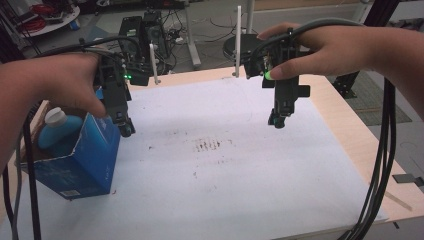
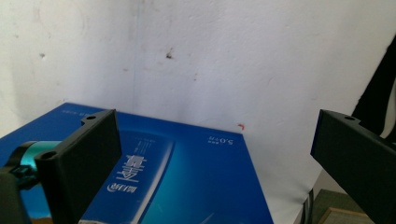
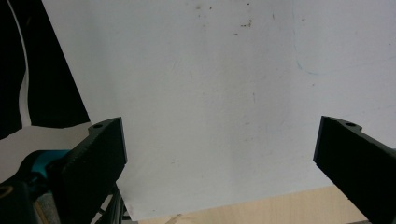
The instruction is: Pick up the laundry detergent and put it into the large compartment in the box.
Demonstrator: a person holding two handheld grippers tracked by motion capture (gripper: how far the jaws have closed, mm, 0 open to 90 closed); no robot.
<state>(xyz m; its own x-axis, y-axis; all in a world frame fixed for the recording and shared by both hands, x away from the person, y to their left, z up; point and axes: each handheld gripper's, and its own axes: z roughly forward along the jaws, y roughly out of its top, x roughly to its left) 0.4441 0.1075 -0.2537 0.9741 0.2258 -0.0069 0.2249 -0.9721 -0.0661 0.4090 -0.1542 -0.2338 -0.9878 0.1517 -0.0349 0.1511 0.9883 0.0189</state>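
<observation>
High view: a blue box (image 1: 85,160) is seen standing open-topped at the near left of the white sheet (image 1: 225,165), with a blue bottle (image 1: 57,131) with a white cap inside it. The left gripper (image 1: 126,131) is held just beside the box's far right top corner, tips pointing down. The right gripper (image 1: 277,121) is held over the far right part of the sheet, well apart from the box. The wooden table (image 1: 350,135) is seen around the sheet.

Left gripper view: the left gripper (image 2: 212,154) is seen released, jaws spread wide, nothing between them. The blue box (image 2: 187,172) lies below, at left.

Right gripper view: the right gripper (image 3: 219,158) is seen released, jaws wide apart over the bare white sheet (image 3: 210,93).
</observation>
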